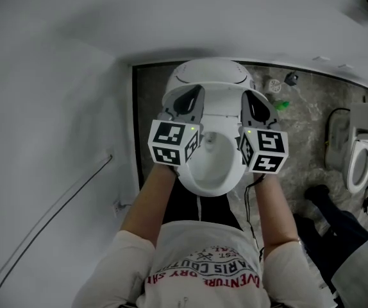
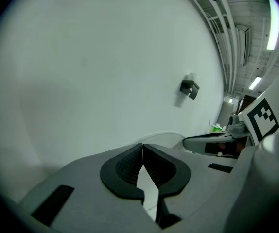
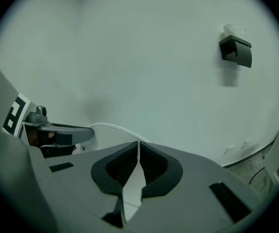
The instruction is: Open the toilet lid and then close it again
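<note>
- Above the open toilet bowl [image 1: 215, 172]: left gripper [image 1: 186, 101] and right gripper [image 1: 256, 106] side by side, both clenched empty, jaw tips meeting.
- Behind them: toilet lid [image 1: 209, 76] raised, near the white wall [image 1: 56, 76].

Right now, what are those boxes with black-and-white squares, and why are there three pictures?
A person is holding two pairs of tongs; the checkered cubes are part of them. One camera sits on the person's head and looks down at a toilet whose lid stands up. The other two cameras ride on the tongs and look along their tips toward the white wall. The left tongs and right tongs are both shut and hold nothing.
</note>
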`<state>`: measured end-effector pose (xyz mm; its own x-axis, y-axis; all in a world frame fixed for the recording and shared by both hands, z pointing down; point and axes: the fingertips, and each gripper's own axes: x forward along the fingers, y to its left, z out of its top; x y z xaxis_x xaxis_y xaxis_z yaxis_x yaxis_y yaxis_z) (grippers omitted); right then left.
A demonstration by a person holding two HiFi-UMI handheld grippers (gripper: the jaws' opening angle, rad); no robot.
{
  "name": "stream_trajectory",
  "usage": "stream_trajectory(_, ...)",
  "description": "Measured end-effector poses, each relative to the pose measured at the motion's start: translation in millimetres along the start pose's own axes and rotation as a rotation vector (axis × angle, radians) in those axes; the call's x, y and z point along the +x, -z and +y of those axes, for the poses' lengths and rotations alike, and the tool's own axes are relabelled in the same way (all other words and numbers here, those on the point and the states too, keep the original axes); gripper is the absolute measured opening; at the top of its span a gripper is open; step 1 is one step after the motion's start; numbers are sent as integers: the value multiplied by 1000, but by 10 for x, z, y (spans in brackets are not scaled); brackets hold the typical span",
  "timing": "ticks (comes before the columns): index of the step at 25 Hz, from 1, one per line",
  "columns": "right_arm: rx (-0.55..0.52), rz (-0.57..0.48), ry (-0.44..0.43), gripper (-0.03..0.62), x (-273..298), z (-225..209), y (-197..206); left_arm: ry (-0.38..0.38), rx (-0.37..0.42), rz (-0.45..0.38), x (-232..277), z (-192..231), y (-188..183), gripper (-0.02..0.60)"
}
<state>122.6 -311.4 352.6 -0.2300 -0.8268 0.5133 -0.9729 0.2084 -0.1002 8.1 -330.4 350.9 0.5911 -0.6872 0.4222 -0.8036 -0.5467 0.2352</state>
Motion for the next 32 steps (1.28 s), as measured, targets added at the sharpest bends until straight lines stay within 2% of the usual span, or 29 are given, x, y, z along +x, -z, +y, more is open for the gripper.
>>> stream_trajectory(3, -8, -33, -15, 23, -230, 55, -28, -3, -1, -62, -259, -122, -69, 8)
stream_trajectory(7, -37, -84, -23, 23, -724, 78, -91, -48, -13, -130, -703, -344, -165, 6)
stream_trajectory(14, -82, -161, -63, 23, -1580, 265, -192, -54, 35, -239, -1548, -931, -393, 6)
stream_trajectory(22, -85, -254, -41, 23, -2530, 566, -328, -30, 50, -267, -2349, -1405, -456, 6)
stream_trajectory(32, -78, -283, 30, 23, -3703, 1223, -3, 12, 92, -305, -3624, -1834, -233, 6)
